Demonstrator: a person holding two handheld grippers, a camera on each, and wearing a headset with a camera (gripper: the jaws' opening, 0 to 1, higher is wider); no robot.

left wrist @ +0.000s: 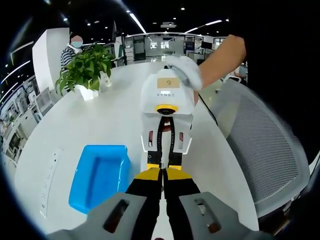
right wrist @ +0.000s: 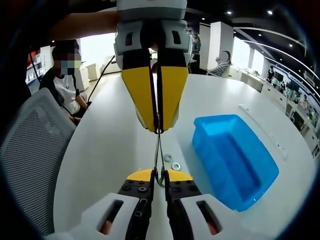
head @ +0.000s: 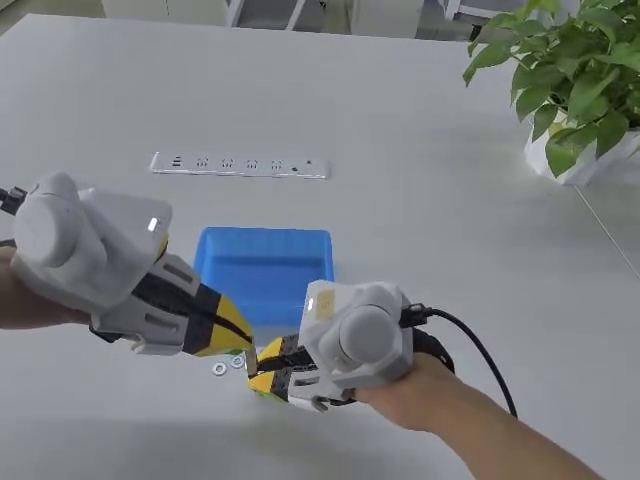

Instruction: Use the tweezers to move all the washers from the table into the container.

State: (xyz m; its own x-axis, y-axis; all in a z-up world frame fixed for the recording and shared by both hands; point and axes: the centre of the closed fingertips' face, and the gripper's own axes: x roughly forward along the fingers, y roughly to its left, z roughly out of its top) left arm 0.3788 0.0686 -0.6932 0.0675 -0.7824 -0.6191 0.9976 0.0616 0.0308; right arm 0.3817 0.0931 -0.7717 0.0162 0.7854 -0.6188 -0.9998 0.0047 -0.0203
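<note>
Tweezers (right wrist: 158,155) spanned my left gripper (right wrist: 158,127) and right gripper (right wrist: 159,177), both clamped on them. Washers (right wrist: 176,165) lay just right, frame's lower centre.

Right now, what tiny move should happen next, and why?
Probably shift the tweezers sideways and down toward the nearest washer. The left tool and right tool both seem to pinch the tweezers between them. The washer lies just beside them on the table, not yet in the blue container.
</note>
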